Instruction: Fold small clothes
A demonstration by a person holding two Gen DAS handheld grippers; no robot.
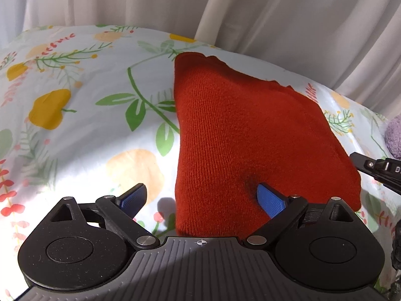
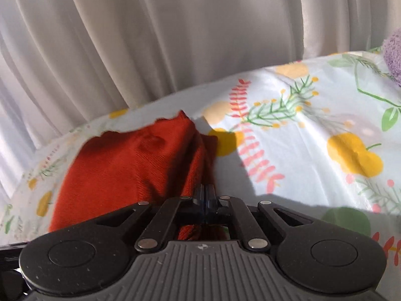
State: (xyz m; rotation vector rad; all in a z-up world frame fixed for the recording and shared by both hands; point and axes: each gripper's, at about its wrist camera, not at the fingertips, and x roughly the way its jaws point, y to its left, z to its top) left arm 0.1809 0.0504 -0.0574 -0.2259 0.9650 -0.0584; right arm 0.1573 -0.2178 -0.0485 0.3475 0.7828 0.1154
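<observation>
a rust-red knitted garment (image 1: 250,135) lies folded on the flowered bedsheet (image 1: 75,115), a thick wedge of wool that runs from near the left gripper (image 1: 203,198) away toward the pale curtain (image 1: 150,0) behind the bed. the left gripper stands with its jaws spread wide: its blue pad on the one side (image 1: 132,198) hangs over bare sheet, clear of the wool, while the other blue pad (image 1: 272,200) presses down into the top of the garment and makes a small dark dimple there. nothing sits between the two pads but the near edge of the red knit and a strip of sheet. off at the right edge of that view the black tip of the right gripper (image 1: 376,173) shows just beside the garment's right corner. from the right wrist view, the right gripper (image 2: 206,200) has its jaws drawn tight together, pinching a bunched ridge of the garment (image 2: 130,168); red folds show both ahead of the fingertips and below them, between the linkage arms. the cloth rises in a crease toward that pinch. a fuzzy lilac thing (image 2: 393,52) rests on the sheet (image 2: 300,150) well off to the right, half cut by the frame. sunlight falls across the bed, with hard shadows.
</observation>
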